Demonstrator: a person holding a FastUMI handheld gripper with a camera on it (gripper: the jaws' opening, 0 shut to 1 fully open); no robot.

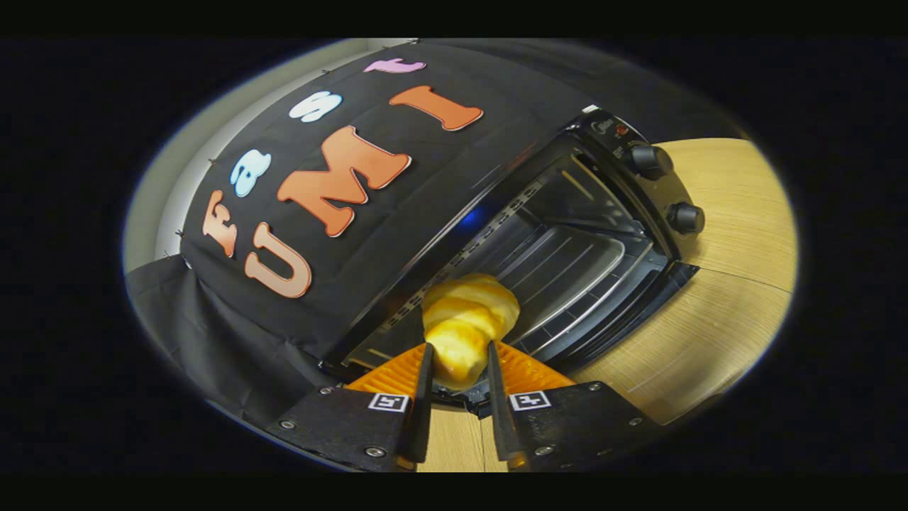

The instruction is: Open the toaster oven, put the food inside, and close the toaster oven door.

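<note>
Light from overhead, warm. My gripper (458,369) holds the pastry (468,323), whose top is glared almost white, detail washed out. The wooden table (731,284) is evenly bright. The toaster oven (567,241) cavity is dim; its rack bars catch thin highlights, and a blue reflection sits on the top edge. Strong fisheye bending toward the rim, where the picture softens and darkens. Centre reasonably sharp.

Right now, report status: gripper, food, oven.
Gripper shut on the croissant, held just ahead of the oven mouth. Toaster oven door open, wire rack bare. Nothing in the way.
</note>
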